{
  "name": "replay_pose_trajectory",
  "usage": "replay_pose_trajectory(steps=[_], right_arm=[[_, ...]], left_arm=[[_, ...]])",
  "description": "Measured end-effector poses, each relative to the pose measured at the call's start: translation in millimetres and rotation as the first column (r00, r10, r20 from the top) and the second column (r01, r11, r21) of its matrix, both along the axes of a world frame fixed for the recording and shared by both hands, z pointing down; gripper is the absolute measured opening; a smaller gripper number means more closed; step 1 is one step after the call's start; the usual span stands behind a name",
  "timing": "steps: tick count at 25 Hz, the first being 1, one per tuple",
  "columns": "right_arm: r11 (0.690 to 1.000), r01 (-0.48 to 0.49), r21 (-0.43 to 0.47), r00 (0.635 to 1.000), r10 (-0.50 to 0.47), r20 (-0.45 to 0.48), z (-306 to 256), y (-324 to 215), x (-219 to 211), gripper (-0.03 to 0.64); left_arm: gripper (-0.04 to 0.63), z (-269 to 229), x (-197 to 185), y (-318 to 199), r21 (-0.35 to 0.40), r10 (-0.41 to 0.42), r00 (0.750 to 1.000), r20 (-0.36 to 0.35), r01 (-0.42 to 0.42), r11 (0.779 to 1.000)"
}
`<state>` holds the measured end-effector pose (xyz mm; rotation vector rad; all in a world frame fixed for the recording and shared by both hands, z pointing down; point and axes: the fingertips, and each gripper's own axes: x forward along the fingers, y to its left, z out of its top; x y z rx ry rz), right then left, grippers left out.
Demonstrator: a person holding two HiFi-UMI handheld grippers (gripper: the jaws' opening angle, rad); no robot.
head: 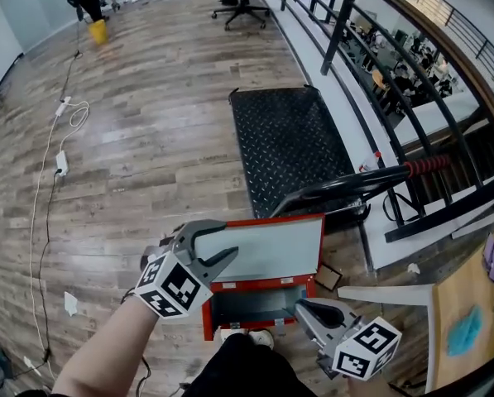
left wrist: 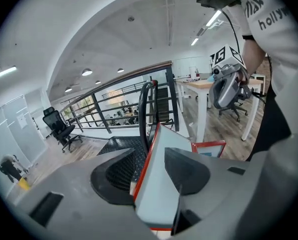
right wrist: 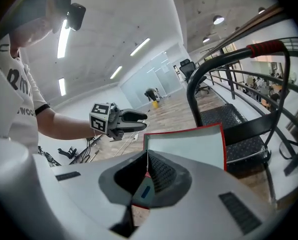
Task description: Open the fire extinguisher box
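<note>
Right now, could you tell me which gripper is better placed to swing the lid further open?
Right, probably: the right gripper is closed on a corner of the lid, while the left gripper stands open around its edge.

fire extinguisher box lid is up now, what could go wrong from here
1. The lid is raised, but the left tongs stand apart at its red edge and do not clamp it. It may drop shut, possibly onto the right tongs near the front right corner of the fire extinguisher box.
2. The hand truck stands right behind the box. If pushed further back, the lid could knock its frame.
</note>
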<state>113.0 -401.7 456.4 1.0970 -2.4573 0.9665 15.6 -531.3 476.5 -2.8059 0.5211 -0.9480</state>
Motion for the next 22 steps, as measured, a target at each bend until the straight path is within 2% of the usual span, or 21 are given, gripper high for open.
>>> replay_pose_trajectory(steps=[2, 7, 11, 13, 17, 22], right_arm=[[1.000, 0.004, 0.023, 1.000, -0.004, 0.003, -12, 1, 0, 0.011], [0.996, 0.031, 0.086, 1.000, -0.031, 0.001, -51, 8, -4, 0.011], [0.987, 0.054, 0.153, 0.998, -0.056, 0.005, -90, 13, -8, 0.011], [0.981, 0.067, 0.184, 0.998, -0.068, 0.002, -110, 15, -10, 0.011], [0.969, 0.100, 0.228, 0.995, -0.098, -0.018, -141, 26, -13, 0.011], [0.951, 0.128, 0.282, 0.992, -0.123, -0.037, -172, 25, -23, 0.011]], left_arm=[[0.161, -17, 3, 9, -0.002, -0.009, 0.999, -0.033, 0.009, 1.000], [0.161, -79, 11, 37, -0.011, -0.044, 0.983, -0.176, 0.043, 0.999], [0.161, -131, 14, 65, 0.071, -0.060, 0.975, -0.216, 0.077, 0.995], [0.161, -152, 14, 79, 0.088, -0.080, 0.968, -0.240, 0.104, 0.991], [0.161, -183, 15, 105, 0.039, -0.130, 0.946, -0.297, 0.148, 0.988], [0.160, -217, 10, 123, -0.016, -0.173, 0.901, -0.398, 0.182, 0.983]])
